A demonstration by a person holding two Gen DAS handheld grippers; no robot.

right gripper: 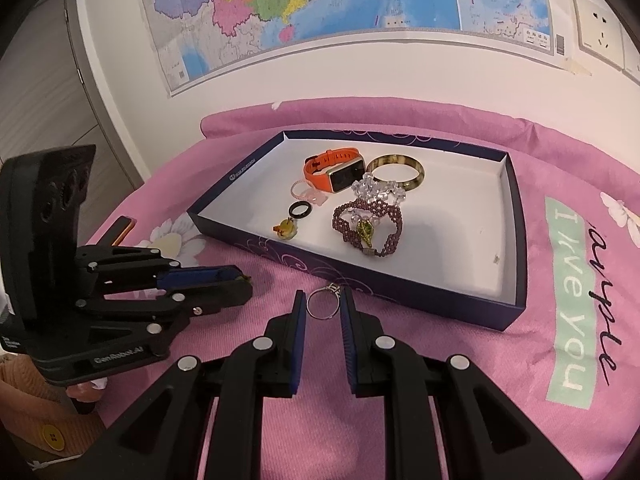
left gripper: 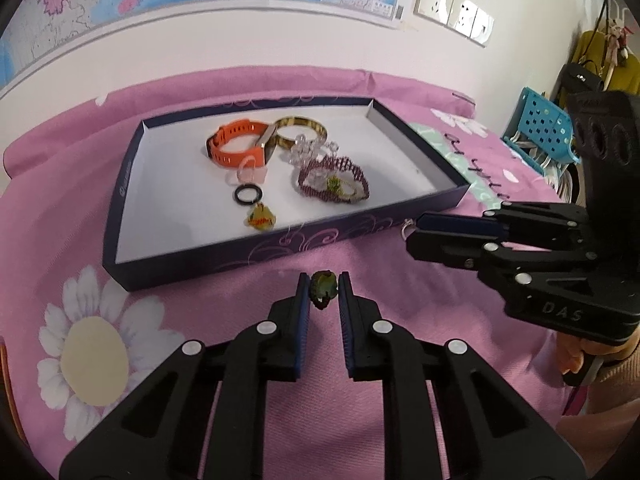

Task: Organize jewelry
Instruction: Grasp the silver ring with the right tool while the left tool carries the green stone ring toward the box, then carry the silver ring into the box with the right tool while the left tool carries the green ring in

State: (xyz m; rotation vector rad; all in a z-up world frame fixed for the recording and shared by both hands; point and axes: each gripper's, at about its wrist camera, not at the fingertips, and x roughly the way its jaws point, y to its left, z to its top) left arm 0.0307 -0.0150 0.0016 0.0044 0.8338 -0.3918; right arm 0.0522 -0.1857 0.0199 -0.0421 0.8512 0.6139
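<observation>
I hold two pieces at this moment, one in each tool. The left gripper is closed on a small dark green stone pendant; its blue pads press on both sides of it, and it hangs just in front of the near wall of the shallow dark blue cardboard tray with white floor. The right gripper is closed on a thin silver ring with a small stone setting, also just before the tray's near wall, above the pink flowered bedsheet.

Inside the tray lie already an orange-strapped smartwatch, a brownish-green bangle, a clear crystal bead bracelet, a dark red beaded bracelet with a green charm, a small black ring, a pale pink ring and a little yellow charm.

I judge that the collecting step is near its end: these two pieces look like the last ones outside the tray. The next move, I think, asks me to lift each tool over the near wall, bring it above a free part of the white floor, and open the jaws low, so the ring does not roll and the pendant does not bounce onto the other pieces. The right side of the tray has the most free space.
</observation>
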